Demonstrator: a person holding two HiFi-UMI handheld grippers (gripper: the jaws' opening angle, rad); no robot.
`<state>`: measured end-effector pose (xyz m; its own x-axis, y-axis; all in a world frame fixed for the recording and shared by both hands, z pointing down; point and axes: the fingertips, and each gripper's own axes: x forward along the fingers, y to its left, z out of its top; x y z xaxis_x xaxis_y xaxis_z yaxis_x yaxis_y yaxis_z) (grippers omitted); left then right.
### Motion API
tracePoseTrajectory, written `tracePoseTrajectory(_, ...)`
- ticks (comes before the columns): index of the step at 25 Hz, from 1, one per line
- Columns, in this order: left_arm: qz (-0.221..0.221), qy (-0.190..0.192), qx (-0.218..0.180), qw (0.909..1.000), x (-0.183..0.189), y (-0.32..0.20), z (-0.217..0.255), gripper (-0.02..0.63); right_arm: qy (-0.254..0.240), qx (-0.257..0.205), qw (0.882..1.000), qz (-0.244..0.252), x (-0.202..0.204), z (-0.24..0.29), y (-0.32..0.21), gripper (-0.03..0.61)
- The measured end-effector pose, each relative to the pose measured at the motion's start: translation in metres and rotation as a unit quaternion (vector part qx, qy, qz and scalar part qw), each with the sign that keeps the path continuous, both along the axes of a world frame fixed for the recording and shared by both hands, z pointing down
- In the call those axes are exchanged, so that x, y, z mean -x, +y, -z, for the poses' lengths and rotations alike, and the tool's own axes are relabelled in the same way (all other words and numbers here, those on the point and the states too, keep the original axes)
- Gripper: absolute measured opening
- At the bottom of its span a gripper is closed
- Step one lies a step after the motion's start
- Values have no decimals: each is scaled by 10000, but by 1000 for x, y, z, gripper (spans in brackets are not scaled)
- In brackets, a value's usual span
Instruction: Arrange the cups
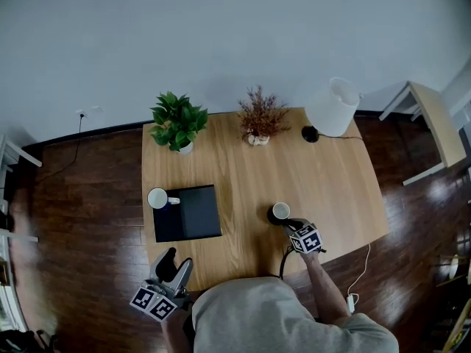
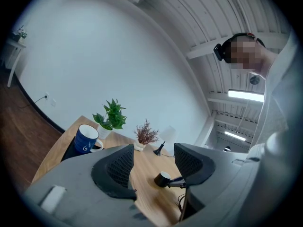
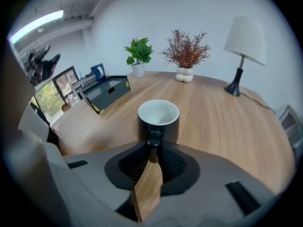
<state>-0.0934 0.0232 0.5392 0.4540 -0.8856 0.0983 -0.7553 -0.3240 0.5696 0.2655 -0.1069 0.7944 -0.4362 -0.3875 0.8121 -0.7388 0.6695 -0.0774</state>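
Black cup (image 1: pixel 280 212): white inside, empty, upright on the bench (image 1: pixel 331 182), right of centre and toward the near edge. Its handle points to the near side and is clamped between the jaws of the right tool (image 3: pixel 152 148).

Blue cup (image 1: pixel 158 198): white inside, white swirl mark on its wall, upright at the far left corner of the black box (image 1: pixel 191 215). Handle points right. The two cups stand well apart.

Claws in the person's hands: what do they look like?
The left claw and the right claw both have pale grey bodies and dark jaws with ribbed pads. Each carries a white cube printed with black square markers. The person wears a grey top.
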Motion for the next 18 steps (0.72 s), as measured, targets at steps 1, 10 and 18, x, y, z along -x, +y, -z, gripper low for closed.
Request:
tracePoseTrajectory(1,33,25,0,10000,2,1,1,255,-431,147,9987,-224,3,5,-1,69)
tracePoseTrajectory(10,276,208,-37,9994,17,6,-5,255,-2390,173,9665,924,132,100,0,69)
tracePoseTrajectory(18,592,346,-200,9974,33,16,-3,255,-1766,-423,9114,3694,353,113,43,69)
